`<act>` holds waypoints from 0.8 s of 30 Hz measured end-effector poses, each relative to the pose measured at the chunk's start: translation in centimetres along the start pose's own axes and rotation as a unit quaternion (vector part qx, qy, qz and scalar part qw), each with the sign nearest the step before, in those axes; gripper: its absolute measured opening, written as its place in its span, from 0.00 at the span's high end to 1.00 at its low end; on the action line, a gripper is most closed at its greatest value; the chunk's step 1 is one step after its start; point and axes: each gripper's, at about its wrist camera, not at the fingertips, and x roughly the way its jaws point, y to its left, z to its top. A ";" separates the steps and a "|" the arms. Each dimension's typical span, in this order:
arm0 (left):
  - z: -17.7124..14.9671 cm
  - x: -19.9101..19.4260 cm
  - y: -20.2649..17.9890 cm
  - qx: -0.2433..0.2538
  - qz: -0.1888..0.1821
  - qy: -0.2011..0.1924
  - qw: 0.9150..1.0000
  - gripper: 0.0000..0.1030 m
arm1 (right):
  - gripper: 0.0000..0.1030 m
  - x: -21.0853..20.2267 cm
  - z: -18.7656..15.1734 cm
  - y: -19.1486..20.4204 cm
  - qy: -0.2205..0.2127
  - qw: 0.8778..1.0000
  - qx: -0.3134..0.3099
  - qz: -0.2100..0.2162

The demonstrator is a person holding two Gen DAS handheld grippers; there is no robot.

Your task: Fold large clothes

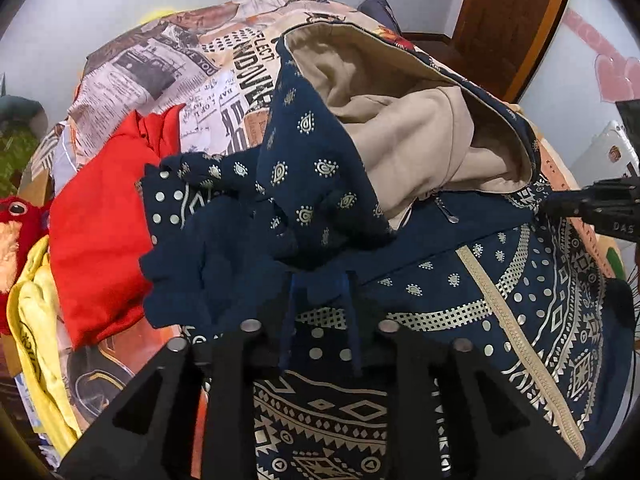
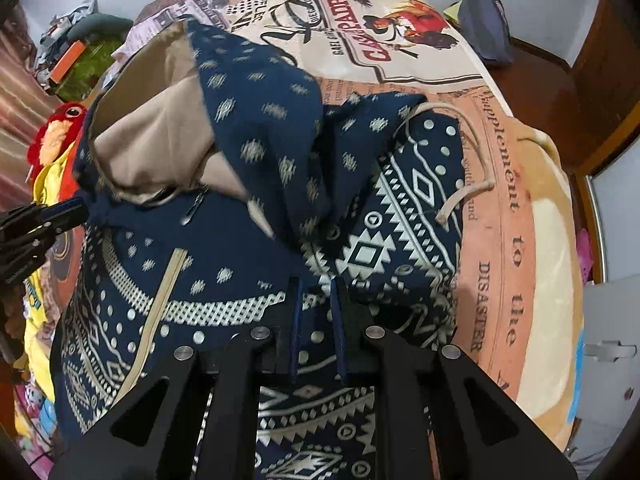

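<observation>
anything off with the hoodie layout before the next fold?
Yes. The hoodie's hood gapes open, beige lining showing, and its drawstring trails loose onto the bedspread. A sleeve lies bunched over the red garment.

Even indoor light, fisheye-warped edges

Pale wall (image 1: 120, 4), brown wooden door (image 1: 516, 20), newsprint-patterned bedcover (image 2: 496, 184).

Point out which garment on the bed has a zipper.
The navy patterned hoodie, with its beige zipper; the red garment and yellow garment show none.
</observation>
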 end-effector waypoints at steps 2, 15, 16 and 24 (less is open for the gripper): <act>0.4 -0.7 0.1 -0.001 0.001 -0.013 1.000 0.64 | 0.88 -0.9 0.4 0.5 -0.016 1.000 -0.011 -0.007; 7.4 -3.6 2.5 -0.038 -0.006 -0.103 0.994 0.42 | 0.48 -3.5 6.5 5.0 -0.129 0.990 -0.051 -0.004; 7.9 -3.2 2.7 -0.040 -0.012 -0.103 0.994 0.42 | 0.48 -2.7 7.4 5.2 -0.128 0.990 -0.051 0.000; 10.8 1.1 2.7 -0.031 -0.020 -0.086 0.996 0.42 | 0.48 1.8 11.3 5.7 -0.105 0.993 -0.055 0.000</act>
